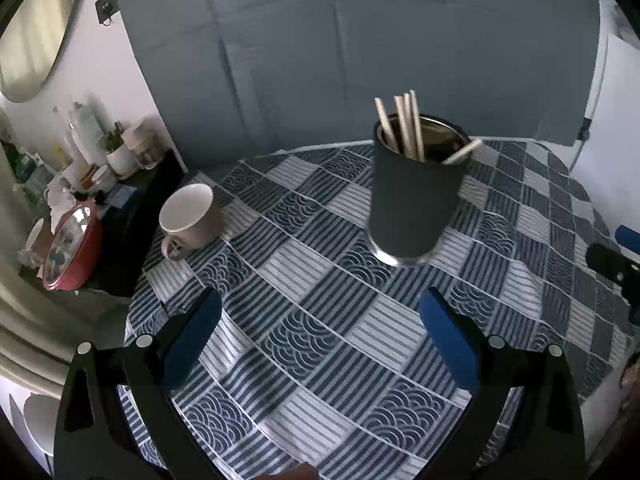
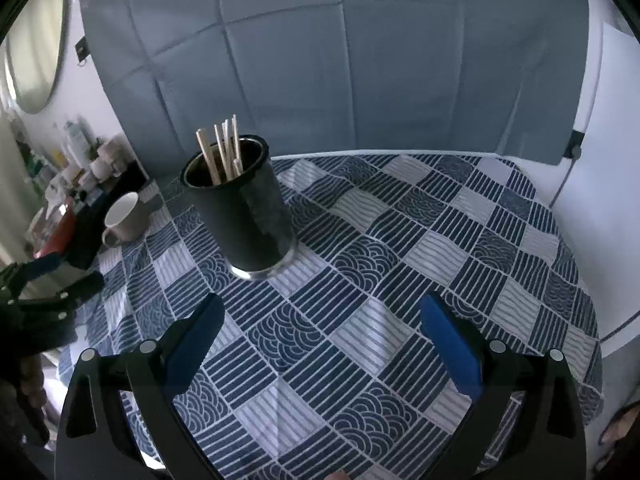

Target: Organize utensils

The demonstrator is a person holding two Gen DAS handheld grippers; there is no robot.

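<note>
Both the left gripper point(image 1: 320, 312) and right gripper point(image 2: 322, 318) hover released. Pale wooden chopsticks point(image 1: 404, 126) stand in a dark cylindrical cup point(image 1: 414, 200) toward the bench's point(image 2: 400, 280) far edge, lower ends hidden inside.

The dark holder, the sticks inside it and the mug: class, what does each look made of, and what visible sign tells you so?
Dark holder: probably metal inside a matte black sleeve; its rim and base band gleam silver.
Chopsticks: apparently pale wood or bamboo, dull and unvarnished-looking.
Mug: likely glazed ceramic; smooth, thick-walled, with a soft sheen.
</note>
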